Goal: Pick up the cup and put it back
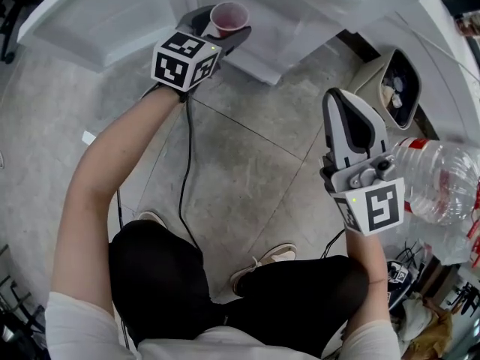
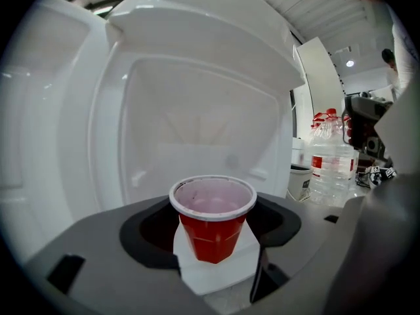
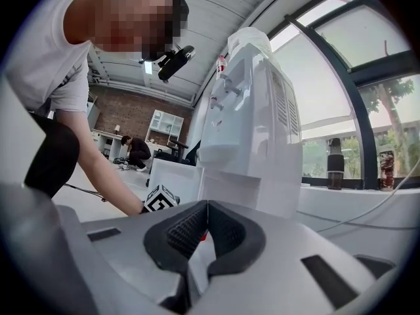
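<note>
I am holding the red cup (image 2: 213, 218) upright between the part-spread jaws of my left gripper (image 1: 223, 33), just before the white dispenser (image 2: 197, 90). My right gripper (image 3: 206, 215) is hanging closed, empty, beside a large water bottle (image 1: 439, 178).

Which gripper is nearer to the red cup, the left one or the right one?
Left. The left gripper holds the red cup between its jaws; the right gripper, shut and empty, is far off beside a water bottle.
</note>
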